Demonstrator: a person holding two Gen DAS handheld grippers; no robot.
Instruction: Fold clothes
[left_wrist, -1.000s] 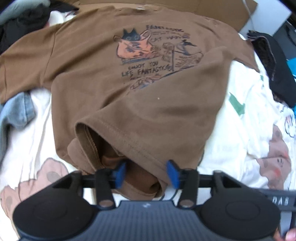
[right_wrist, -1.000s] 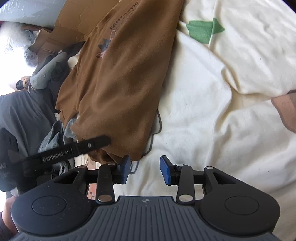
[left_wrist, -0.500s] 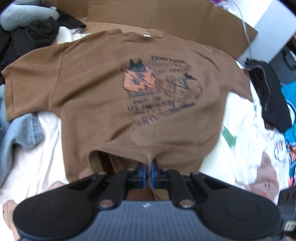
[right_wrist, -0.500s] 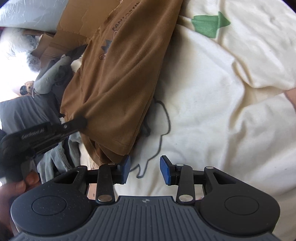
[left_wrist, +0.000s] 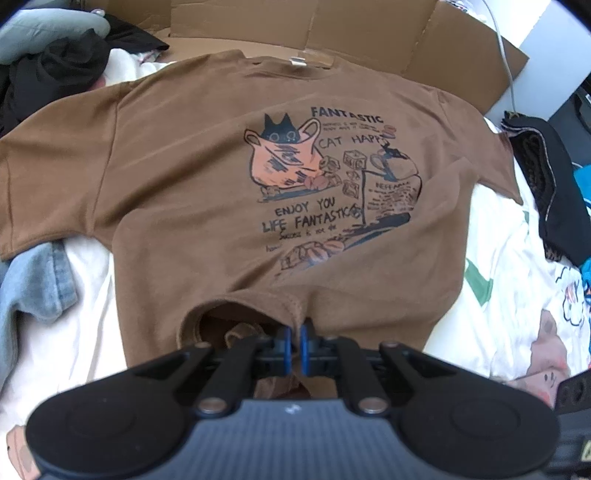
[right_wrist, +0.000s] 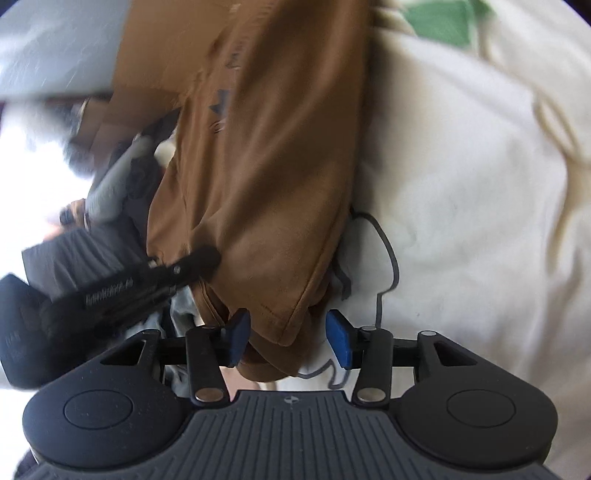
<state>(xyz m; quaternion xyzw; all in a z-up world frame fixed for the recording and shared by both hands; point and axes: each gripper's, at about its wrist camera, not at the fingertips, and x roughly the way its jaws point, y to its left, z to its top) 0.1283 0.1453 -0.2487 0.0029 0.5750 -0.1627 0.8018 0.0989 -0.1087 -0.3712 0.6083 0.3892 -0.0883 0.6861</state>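
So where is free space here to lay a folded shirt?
Most free: the cream sheet right of the brown T-shirt. A smaller patch lies between the shirt and the denim. Crowded: dark clothes at the right edge, more clothes at top left.

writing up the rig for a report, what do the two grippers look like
Both look alike: a black plastic body with a ribbed grey centre panel, two round black side lobes, and black finger links with silver pivot pins. The left gripper and right gripper have blue pads. In the right wrist view, the left gripper's side carries blurred white lettering.
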